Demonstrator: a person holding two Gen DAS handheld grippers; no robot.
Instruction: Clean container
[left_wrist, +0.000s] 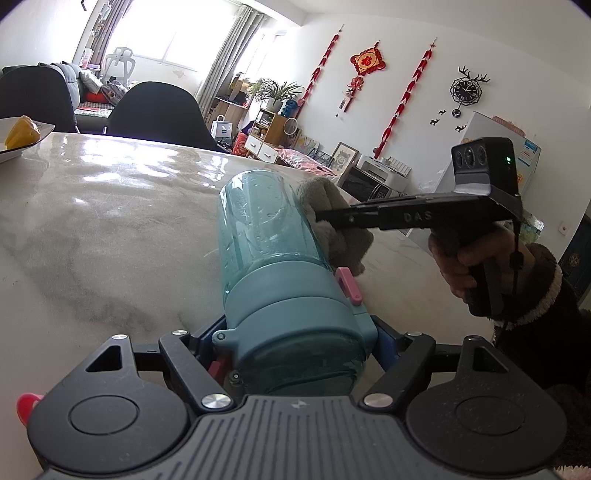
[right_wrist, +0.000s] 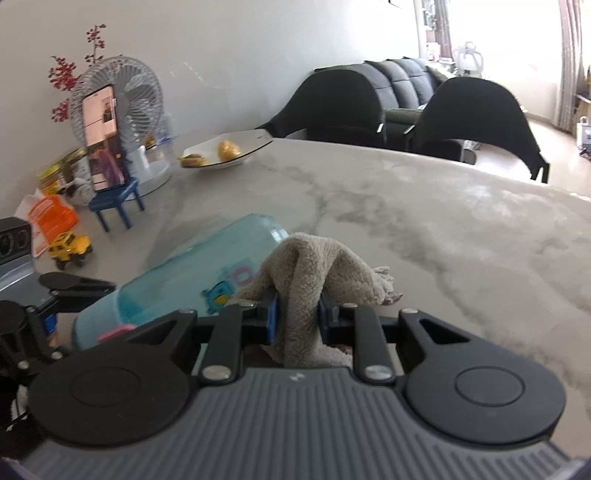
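Left claw (left_wrist: 295, 354) at the bottom centre of its view clamps the lid end of a blue bottle (left_wrist: 266, 229), which tilts out over the marble table (left_wrist: 110, 221) toward mid-frame. Right claw (right_wrist: 295, 317), low in the centre of its own view, pinches a grey cloth (right_wrist: 317, 273) tight and presses it against the bottle's side. Upper left sits a plate (right_wrist: 221, 160) of food.

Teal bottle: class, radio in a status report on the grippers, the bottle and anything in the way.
Left gripper clamped on teal bottle at its cap end. Right gripper shut on grey cloth, cloth against bottle's side. Nothing in the way.
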